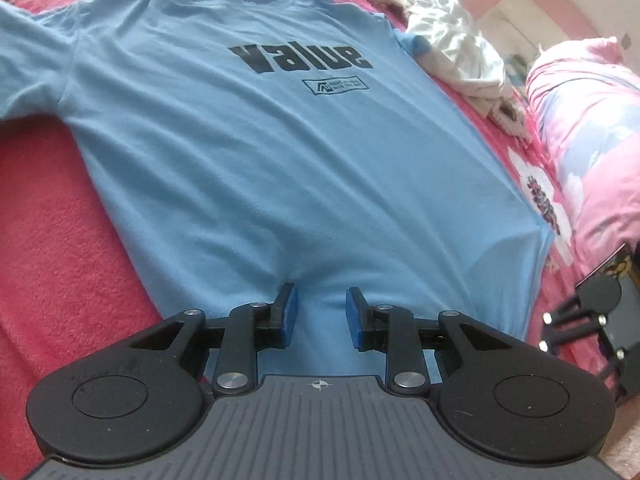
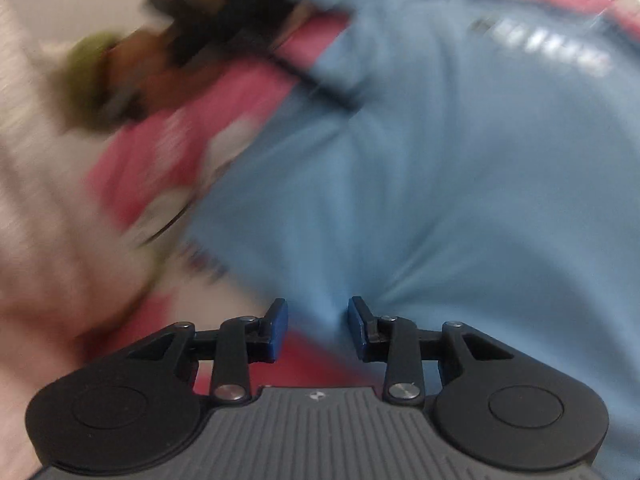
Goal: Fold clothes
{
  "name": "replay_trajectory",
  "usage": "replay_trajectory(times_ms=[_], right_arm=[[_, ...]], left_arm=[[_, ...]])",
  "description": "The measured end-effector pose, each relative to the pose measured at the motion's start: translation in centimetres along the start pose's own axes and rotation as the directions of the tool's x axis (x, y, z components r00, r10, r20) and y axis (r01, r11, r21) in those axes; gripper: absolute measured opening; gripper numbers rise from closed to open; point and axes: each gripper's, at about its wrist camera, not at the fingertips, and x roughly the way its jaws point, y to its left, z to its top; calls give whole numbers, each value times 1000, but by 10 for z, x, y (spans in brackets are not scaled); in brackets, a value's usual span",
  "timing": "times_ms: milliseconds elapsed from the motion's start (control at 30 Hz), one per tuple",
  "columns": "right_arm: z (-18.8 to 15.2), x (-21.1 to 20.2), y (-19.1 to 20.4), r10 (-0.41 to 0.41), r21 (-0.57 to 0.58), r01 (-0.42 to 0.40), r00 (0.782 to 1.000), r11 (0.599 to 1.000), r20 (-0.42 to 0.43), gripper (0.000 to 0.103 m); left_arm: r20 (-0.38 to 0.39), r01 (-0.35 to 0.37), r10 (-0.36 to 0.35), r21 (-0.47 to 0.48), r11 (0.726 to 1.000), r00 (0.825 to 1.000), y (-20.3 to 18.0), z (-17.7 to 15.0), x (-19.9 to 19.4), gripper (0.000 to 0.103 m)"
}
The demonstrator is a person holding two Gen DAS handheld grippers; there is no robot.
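Observation:
A light blue T-shirt (image 1: 280,152) with "value" printed in black lies face up, spread flat on a pink blanket (image 1: 48,240). My left gripper (image 1: 322,294) hovers at the shirt's near hem, open. Its blue pads (image 1: 290,312) stand apart with creased cloth showing in the gap but nothing pinched. The right wrist view is badly blurred. In it my right gripper (image 2: 318,308) is open over the near edge of the T-shirt (image 2: 460,180), where blue cloth meets the blanket (image 2: 320,364). The right gripper's black linkage (image 1: 596,312) shows at the right edge of the left wrist view.
A crumpled white garment (image 1: 460,40) lies past the shirt's right shoulder. A rolled pink and blue quilt (image 1: 592,120) runs along the right side. In the right wrist view a blurred hand (image 2: 136,68) with a dark tool (image 2: 224,4) shows at top left.

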Motion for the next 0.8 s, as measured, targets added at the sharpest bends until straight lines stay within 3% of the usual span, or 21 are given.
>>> replay_trajectory(times_ms=[67, 167, 233, 300, 333, 367, 467, 567, 667, 700, 767, 800], right_arm=[[2, -4, 5, 21, -51, -24, 999, 998, -50, 36], [25, -24, -4, -1, -47, 7, 992, 999, 123, 36], [40, -21, -10, -31, -13, 36, 971, 999, 236, 36], [55, -17, -17, -66, 26, 61, 937, 998, 344, 36], [58, -6, -16, -61, 20, 58, 937, 998, 344, 36], [54, 6, -13, -29, 6, 29, 950, 1000, 310, 34], [25, 39, 11, 114, -53, -107, 981, 993, 158, 32], [-6, 42, 32, 214, -104, -209, 976, 972, 42, 30], [-3, 14, 13, 124, -47, -119, 982, 992, 143, 29], [2, 2, -2, 71, 14, -75, 973, 997, 218, 30], [11, -20, -34, -71, 160, 14, 932, 987, 354, 30], [14, -24, -46, -157, 218, 79, 915, 973, 371, 32]], left_arm=[[-1, 3, -3, 3, 1000, 1000, -1, 1, -2, 26], [1, 3, -3, 21, 1000, 1000, -5, 2, -5, 28], [0, 0, 0, 26, 1000, 1000, -7, 1, -9, 28], [-3, -4, 4, 32, 999, 1000, -10, -2, -15, 29], [-5, -6, 6, 37, 999, 1000, -11, -4, -18, 29], [-6, -9, 10, 44, 999, 1000, -12, -6, -22, 29], [-9, -14, 14, 58, 998, 1000, -12, -13, -32, 29], [-12, -7, 8, 68, 998, 1000, -11, -15, -35, 29], [6, 21, -22, 87, 996, 1000, -18, -8, -28, 29], [13, 29, -31, 92, 995, 999, -22, -4, -24, 29], [19, 53, -55, 102, 993, 998, -31, 3, -14, 29], [16, 58, -60, 103, 993, 998, -34, 5, -7, 29]])
